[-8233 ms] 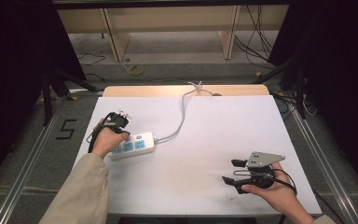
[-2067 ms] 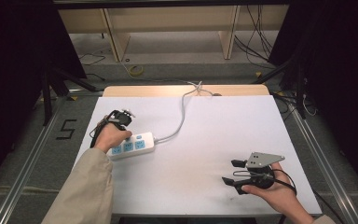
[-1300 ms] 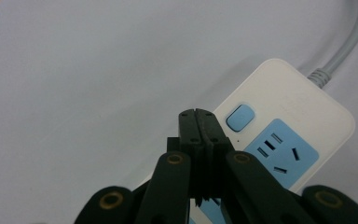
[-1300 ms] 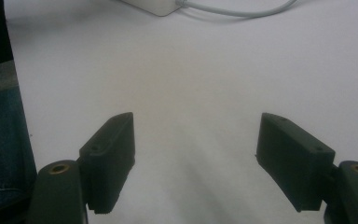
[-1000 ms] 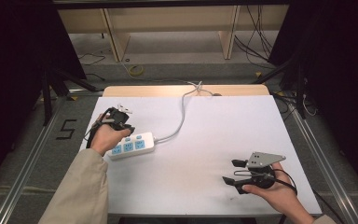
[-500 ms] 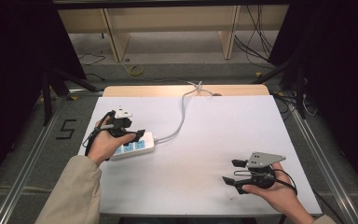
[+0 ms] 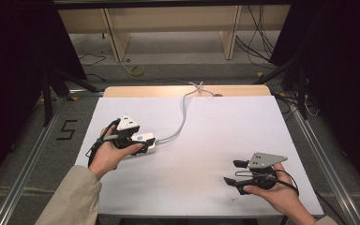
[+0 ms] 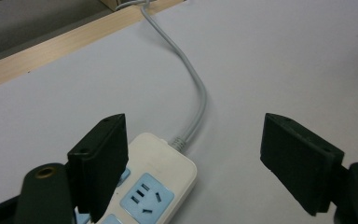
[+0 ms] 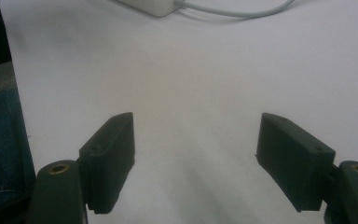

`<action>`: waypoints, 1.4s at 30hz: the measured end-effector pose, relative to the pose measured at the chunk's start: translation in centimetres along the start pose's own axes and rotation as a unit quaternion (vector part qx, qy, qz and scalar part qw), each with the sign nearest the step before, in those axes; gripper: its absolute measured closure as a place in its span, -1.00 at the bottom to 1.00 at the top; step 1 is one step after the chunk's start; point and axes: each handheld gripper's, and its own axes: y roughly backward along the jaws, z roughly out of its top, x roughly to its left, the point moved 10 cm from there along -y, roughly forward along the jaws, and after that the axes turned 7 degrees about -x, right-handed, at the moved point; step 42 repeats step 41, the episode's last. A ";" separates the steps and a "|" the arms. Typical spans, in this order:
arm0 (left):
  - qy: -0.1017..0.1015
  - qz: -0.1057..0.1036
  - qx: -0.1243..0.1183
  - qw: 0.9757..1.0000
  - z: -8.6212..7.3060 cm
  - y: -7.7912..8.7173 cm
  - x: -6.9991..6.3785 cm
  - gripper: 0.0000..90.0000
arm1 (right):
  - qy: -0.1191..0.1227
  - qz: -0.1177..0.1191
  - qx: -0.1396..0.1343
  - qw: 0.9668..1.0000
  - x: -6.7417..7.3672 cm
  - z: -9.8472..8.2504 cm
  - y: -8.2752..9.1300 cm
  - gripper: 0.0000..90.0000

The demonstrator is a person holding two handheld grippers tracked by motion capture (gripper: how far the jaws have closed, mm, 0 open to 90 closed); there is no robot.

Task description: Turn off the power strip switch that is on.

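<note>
While its jaws have just been opening, the left gripper (image 7: 143, 146) hovers over the power strip (image 8: 156, 184) at frame left; the right gripper (image 7: 232, 172), jaws open, rests lower right on bare surface (image 7: 215, 136).

One power strip (image 7: 143, 140), one cord (image 7: 183, 112), two tongs.

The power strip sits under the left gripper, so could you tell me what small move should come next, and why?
Probably lift the left gripper away from the power strip. Its jaws have just been opening and stand wide, pressing nothing; one jaw hangs over the strip, which lies flat on the table.
</note>
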 end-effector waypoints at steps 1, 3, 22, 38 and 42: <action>-0.001 -0.001 -0.002 1.000 -0.1 0.1 -0.3 -0.49 | 0.000 0.000 0.000 1.000 0.0 0.0 0.0 -0.37; -0.004 -0.005 -0.002 1.000 -0.5 0.3 -0.7 -0.50 | 0.000 -0.001 0.001 1.000 0.0 0.0 0.0 -0.37; -0.034 -0.011 -0.001 0.999 -4.0 1.9 -2.8 -0.52 | -0.002 -0.002 0.000 1.000 0.0 0.0 0.0 -0.37; -0.032 -0.014 0.017 0.999 -6.8 3.2 -3.6 -0.58 | 0.000 -0.002 0.000 1.000 -0.1 -0.1 0.0 -0.37; -0.034 -0.031 0.016 0.999 -6.4 2.9 -4.9 -0.59 | -0.002 -0.004 0.000 1.000 -0.2 -0.1 0.1 -0.37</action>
